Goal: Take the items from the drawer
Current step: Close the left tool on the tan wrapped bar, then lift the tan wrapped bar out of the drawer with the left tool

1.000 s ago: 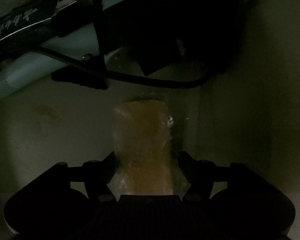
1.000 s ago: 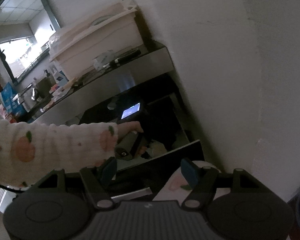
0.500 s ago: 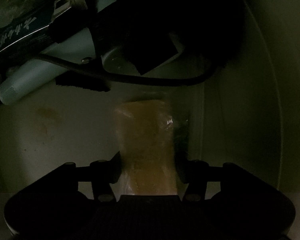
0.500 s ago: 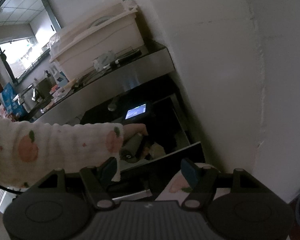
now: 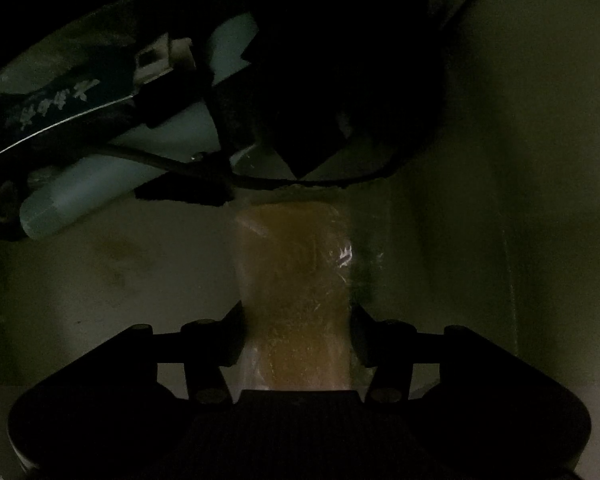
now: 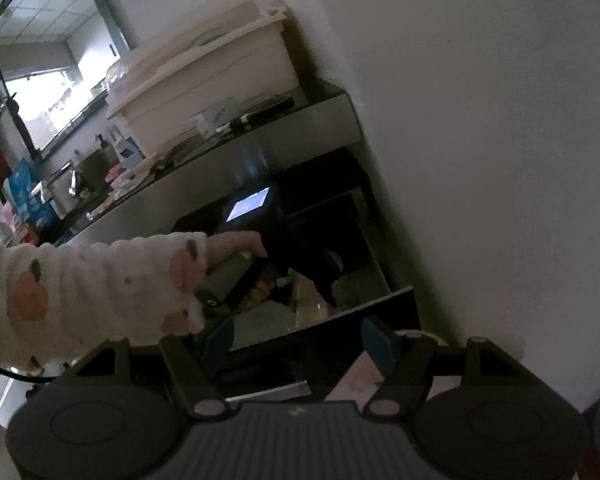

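One wrapped amber block (image 5: pixel 296 280), one pale tube (image 5: pixel 88 196), one drawer (image 6: pixel 340 312).

A wrapped packet (image 5: pixel 296 288) lies in the drawer (image 6: pixel 360 304) between the left gripper's (image 5: pixel 296 332) jaws; a tube (image 5: pixel 100 188) and cable (image 5: pixel 260 178) lie behind it.

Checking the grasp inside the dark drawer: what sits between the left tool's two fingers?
In the left wrist view, the left tool is closed on a clear-wrapped yellowish-brown packet; nothing else lies between them.
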